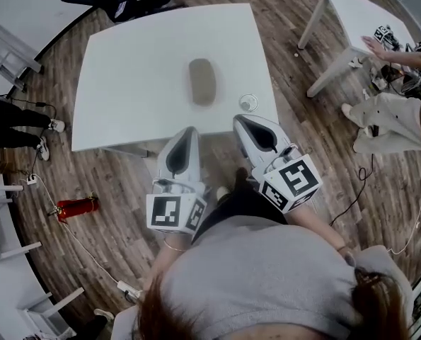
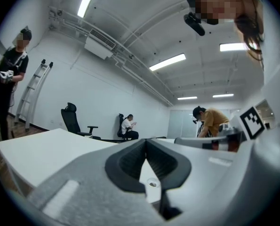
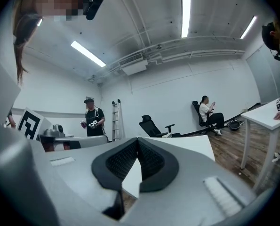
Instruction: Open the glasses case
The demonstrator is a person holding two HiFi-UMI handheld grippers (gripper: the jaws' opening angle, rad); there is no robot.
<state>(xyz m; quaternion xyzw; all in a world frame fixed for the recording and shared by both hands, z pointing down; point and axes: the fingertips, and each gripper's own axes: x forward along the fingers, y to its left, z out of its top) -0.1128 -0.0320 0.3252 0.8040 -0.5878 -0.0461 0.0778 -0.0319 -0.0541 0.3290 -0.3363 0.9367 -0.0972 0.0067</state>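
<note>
A closed grey-brown glasses case (image 1: 202, 81) lies in the middle of the white table (image 1: 125, 83) in the head view. My left gripper (image 1: 190, 130) hovers at the table's near edge, shut and holding nothing. Beside it on the right, my right gripper (image 1: 240, 121) is also shut and empty, its tips just over the near edge. Both point level toward the table, short of the case. In the left gripper view the left gripper (image 2: 146, 141) shows pads together; the right gripper (image 3: 137, 140) looks the same in its own view. The case is hidden in both gripper views.
A small clear round object (image 1: 248, 103) sits on the table near its front right corner. A second white table (image 1: 359, 20) stands at the right with a seated person (image 1: 390, 115) beside it. A red extinguisher (image 1: 74, 207) lies on the floor at left. Office chairs and other people stand farther off.
</note>
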